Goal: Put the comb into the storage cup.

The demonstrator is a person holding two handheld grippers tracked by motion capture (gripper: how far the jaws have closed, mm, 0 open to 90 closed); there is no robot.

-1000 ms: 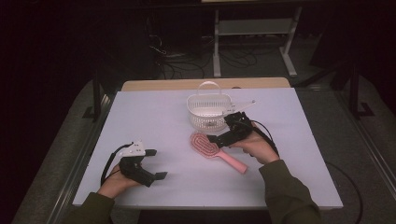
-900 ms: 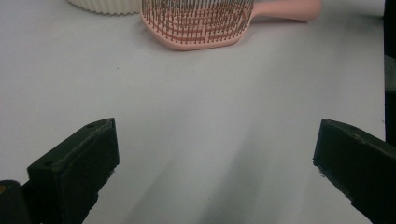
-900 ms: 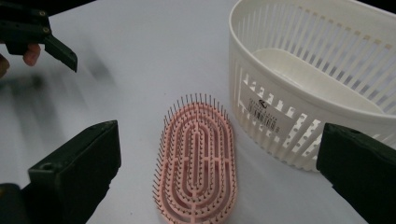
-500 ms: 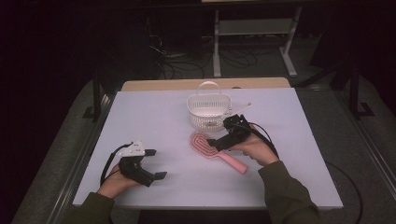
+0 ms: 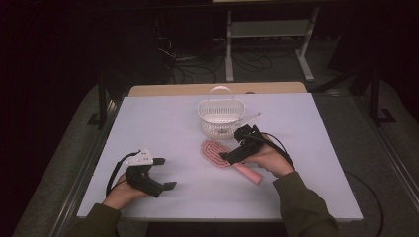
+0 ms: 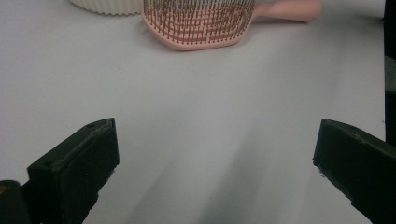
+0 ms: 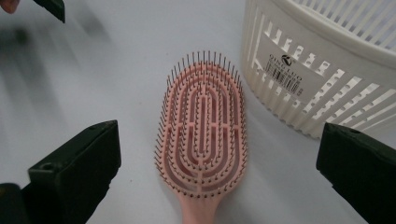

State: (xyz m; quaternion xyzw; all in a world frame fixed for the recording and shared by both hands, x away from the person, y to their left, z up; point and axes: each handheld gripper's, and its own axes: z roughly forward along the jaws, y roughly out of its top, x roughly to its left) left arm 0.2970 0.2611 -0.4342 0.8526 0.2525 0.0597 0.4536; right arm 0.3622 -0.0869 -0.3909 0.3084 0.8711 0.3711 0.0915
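Note:
A pink hairbrush (image 5: 213, 150) lies bristles up in the middle of the white table (image 5: 306, 148), its handle pointing toward the near right. My right gripper (image 5: 236, 145) hovers open just over where the head meets the handle. In the right gripper view the brush head (image 7: 203, 130) lies between the wide-apart jaws of the right gripper (image 7: 215, 179), and nothing is gripped. My left gripper (image 5: 164, 173) rests open near the front left. In the left gripper view the left gripper (image 6: 215, 175) faces bare table, with the brush (image 6: 201, 23) farther off.
A white slatted basket (image 5: 221, 118) with a handle stands just behind the brush, close to the right gripper; its wall (image 7: 322, 70) is at the right of the right gripper view. A tan board (image 5: 163, 90) borders the table's far edge. Dark floor and a metal rack lie beyond.
My right gripper has shifted slightly left and nearer, settling lower over the brush. The left gripper, brush and basket have stayed put.

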